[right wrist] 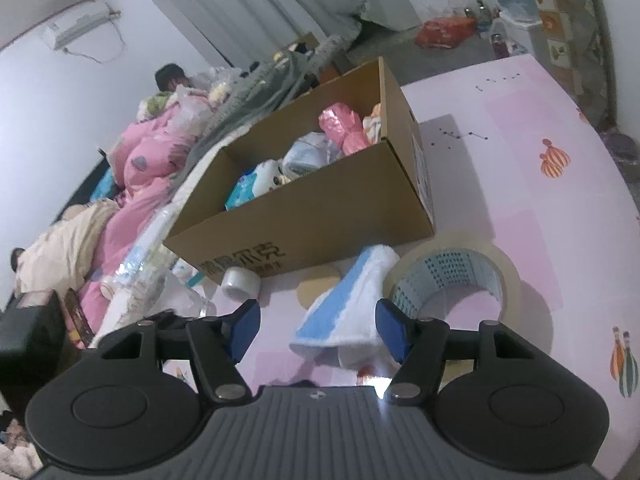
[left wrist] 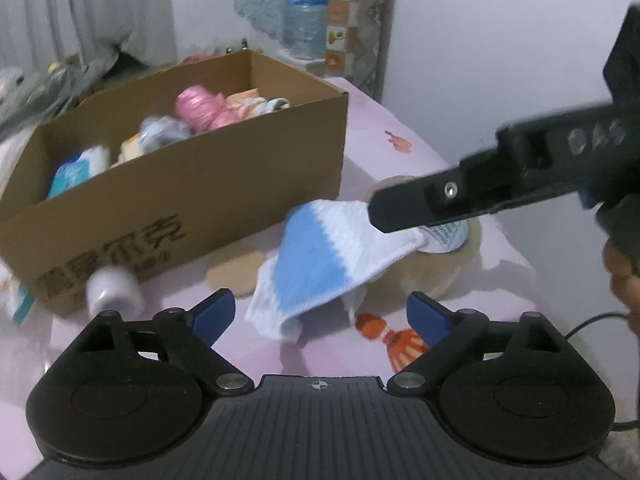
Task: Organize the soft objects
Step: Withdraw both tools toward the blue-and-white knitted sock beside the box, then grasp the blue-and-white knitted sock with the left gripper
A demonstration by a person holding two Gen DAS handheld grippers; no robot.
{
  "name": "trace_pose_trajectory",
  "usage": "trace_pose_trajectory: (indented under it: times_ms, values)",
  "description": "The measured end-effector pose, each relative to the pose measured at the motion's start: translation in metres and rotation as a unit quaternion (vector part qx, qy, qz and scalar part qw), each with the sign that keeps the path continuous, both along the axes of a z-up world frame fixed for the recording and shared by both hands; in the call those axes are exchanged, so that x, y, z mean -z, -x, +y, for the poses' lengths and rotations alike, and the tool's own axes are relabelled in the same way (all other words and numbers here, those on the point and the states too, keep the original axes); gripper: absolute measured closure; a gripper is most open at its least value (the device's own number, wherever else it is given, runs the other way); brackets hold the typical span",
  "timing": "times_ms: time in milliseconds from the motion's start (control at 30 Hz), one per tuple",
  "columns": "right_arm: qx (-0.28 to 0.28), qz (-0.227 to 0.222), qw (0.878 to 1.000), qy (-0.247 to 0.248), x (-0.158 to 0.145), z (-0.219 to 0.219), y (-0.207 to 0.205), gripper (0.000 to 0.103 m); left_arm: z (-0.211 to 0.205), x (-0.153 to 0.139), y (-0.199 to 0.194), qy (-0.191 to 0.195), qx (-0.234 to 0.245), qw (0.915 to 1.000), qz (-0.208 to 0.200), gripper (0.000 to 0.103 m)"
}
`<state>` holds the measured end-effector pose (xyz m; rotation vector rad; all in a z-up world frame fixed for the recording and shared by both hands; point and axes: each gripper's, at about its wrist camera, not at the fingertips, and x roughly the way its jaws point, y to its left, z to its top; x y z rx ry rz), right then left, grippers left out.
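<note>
A: We log the blue-and-white sock point(right wrist: 352, 304) on the pink table point(right wrist: 540, 208), in front of the cardboard box point(right wrist: 320, 216), leaning against the tape roll point(right wrist: 452, 276).

B: Right gripper point(right wrist: 318, 330)?

A: Jaws apart around the sock's near end; we cannot tell whether the pads touch it.

B: Left gripper point(left wrist: 320, 312)?

A: Jaws wide apart, nothing clamped, sock just ahead. A small white roll point(left wrist: 114, 290) lies by the box front.
</note>
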<state>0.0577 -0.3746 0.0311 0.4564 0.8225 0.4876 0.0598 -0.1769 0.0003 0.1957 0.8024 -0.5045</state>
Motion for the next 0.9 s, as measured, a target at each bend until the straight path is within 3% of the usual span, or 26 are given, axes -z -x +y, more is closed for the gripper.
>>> trace_pose_trajectory:
  times_ms: [100,200,267,367,600,900]
  values:
    - [0.0,0.001,1.0,-0.015,0.006,-0.005,-0.005,0.052,-0.01,0.012,-0.011,-0.019,-0.001,0.9998,0.003,0.036]
    - [-0.002,0.008,1.0,-0.024,0.013,-0.005,-0.009,0.052,-0.015,0.024,-0.021,-0.022,-0.001,0.9995,0.02,0.061]
    - [-0.006,0.005,1.0,-0.026,0.015,-0.002,-0.009,0.054,-0.014,0.028,-0.022,-0.022,-0.006,0.9994,0.025,0.086]
    - [-0.007,-0.011,1.0,-0.015,0.012,0.003,-0.006,0.054,-0.006,0.026,-0.022,-0.014,-0.012,0.9995,0.025,0.094]
    - [-0.022,-0.028,0.999,-0.021,-0.002,0.016,0.005,0.054,0.025,0.014,-0.007,0.004,-0.014,0.9992,0.038,0.097]
    - [-0.03,0.049,0.995,-0.081,0.033,0.05,0.03,0.054,0.091,0.02,0.012,0.012,-0.023,0.9951,0.096,0.096]
